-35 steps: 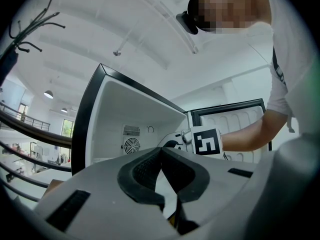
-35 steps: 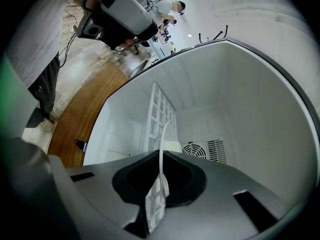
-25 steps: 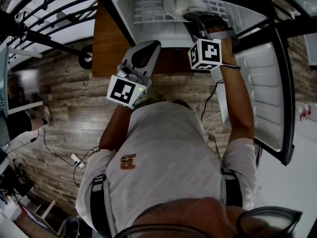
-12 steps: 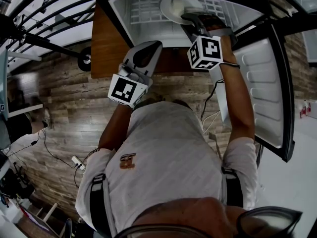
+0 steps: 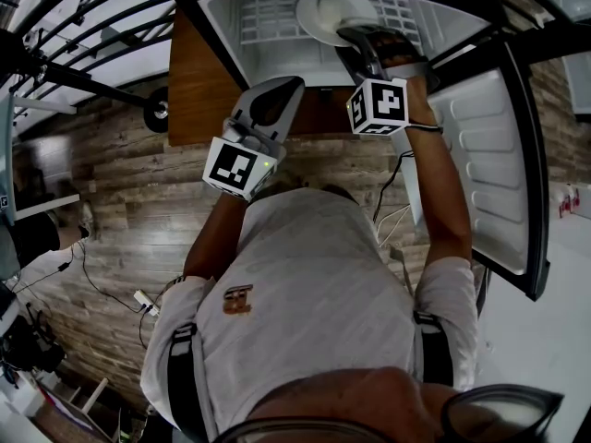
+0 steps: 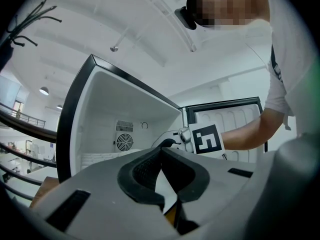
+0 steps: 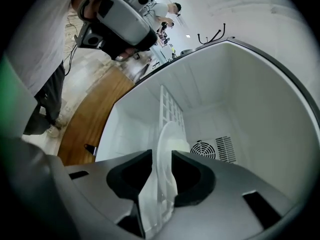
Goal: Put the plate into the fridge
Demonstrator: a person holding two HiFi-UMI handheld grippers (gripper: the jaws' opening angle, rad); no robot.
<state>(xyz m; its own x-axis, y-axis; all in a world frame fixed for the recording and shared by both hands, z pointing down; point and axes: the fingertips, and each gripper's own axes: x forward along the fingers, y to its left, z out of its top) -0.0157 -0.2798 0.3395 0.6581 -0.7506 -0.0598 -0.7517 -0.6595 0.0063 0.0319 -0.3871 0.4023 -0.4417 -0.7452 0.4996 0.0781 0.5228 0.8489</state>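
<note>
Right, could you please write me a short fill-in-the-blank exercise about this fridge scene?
On the wire shelf of the fridge lies a white ___.
The fridge door stands ___.
The left tongs are shut and hold ___.
Missing words: plate; open; nothing.

The right tool [image 5: 356, 35] reaches into the open fridge [image 5: 268, 58], its jaws opening with the near rim of the white plate [image 5: 325, 7] between them. The plate lies on the wire shelf [image 5: 266, 13]. The left tool [image 5: 280, 89] hangs just outside the fridge front. The fridge door [image 5: 489, 155] stands swung wide at the right, above the wood-plank floor [image 5: 120, 201].
</note>
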